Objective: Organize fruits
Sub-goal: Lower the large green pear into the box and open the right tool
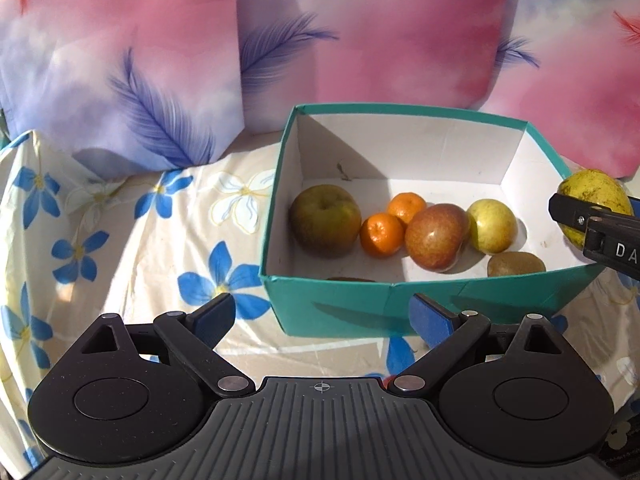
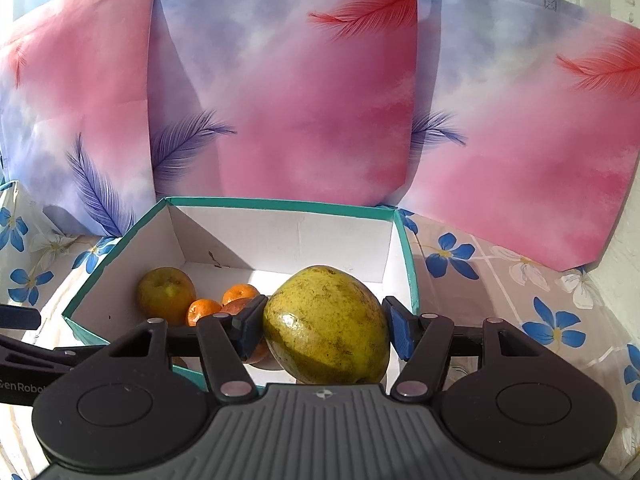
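We find the large yellow-green fruit (image 2: 326,326) pinched between the fingers of the right gripper (image 2: 324,330), one blue pad pressed to each flank. Its long axis runs from upper left to lower right in the right wrist view, slightly tilted, with the blunt end toward the camera. It hangs at the near right corner of the teal box (image 2: 412,280), and from these views we judge it to be above the rim rather than resting inside; the left wrist view shows the same fruit (image 1: 596,196) just past the box's right wall. The box interior lies forward and to the left of the held fruit, so we judge the coming move to be a short carry inward and a lowering.

The left gripper (image 1: 324,316) is the farther of the two from that fruit. Its fingers are spread wide with nothing between them, short of the box's near wall, above the flowered cloth (image 1: 120,240) on the surface.

The fruit's skin is glossy, yellow turning green, and freckled with brown specks. Free floor remains at the right end of the box, beyond the green apple (image 1: 326,226), two mandarins (image 1: 382,234), red apple (image 1: 436,236) and pale yellow fruit (image 1: 492,226) already inside.
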A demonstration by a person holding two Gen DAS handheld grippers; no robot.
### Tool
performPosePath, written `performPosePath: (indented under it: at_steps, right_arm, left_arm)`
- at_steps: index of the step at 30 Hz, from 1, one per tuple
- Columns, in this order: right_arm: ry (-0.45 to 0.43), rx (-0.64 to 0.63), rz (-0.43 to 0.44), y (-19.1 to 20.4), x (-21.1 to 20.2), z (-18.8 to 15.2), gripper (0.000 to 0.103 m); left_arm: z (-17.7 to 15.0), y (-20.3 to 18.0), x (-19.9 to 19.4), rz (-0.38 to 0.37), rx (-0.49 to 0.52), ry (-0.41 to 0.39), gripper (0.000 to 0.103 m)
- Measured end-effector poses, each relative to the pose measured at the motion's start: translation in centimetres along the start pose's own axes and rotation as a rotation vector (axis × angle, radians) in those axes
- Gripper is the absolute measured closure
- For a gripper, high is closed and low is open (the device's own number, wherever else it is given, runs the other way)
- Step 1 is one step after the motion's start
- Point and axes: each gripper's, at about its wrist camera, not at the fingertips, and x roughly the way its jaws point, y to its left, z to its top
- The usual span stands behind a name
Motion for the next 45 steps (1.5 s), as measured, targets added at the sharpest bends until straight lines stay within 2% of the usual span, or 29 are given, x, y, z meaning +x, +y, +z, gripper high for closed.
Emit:
performPosePath:
  at_steps: [4,9,13,18,29,33,38,45]
  right_arm:
    - [0.005,-0.013,-0.005,0.3,0.2,-0.1,0.041]
    - [0.007,-0.038,-0.014,0.6,0.6,-0.2,0.041]
    - [0.03,-0.043,-0.019,0.6,1.5,-0.5,0.041]
    - [0.054,-0.048,-0.026,0.5,2.6,-0.9,0.041]
    - [0.107,-0.074,-0.023,0.5,4.1,-1.3,0.041]
    - [0.035,-0.111,-0.055,0.7,3.2,-0.9,0.041]
    - [0.009,-0.092,-0.039,0.3,2.2,-0.5,0.04]
    - [-0.039,-0.1,-0.024,0.3,-0.2,-1.1,0.021]
  left_arm:
    - [-1.3,0.6,0.3,-0.01,-0.015,0.034,0.006]
    - [-3.1,1.4,0.6,-0.064,-0.055,0.078,0.006]
    - [-3.8,1.6,1.0,-0.051,-0.07,0.122,0.006]
    - [-4.2,0.9,0.5,-0.02,-0.04,0.112,0.006]
    - [-4.4,-0.1,0.8,-0.013,-0.019,0.123,0.006]
    - [-4.4,-0.3,1.0,-0.01,-0.013,0.127,0.006]
    - [-4.4,-0.4,1.2,-0.007,-0.007,0.129,0.006]
    - [-4.7,-0.8,1.5,-0.014,0.016,0.123,0.006]
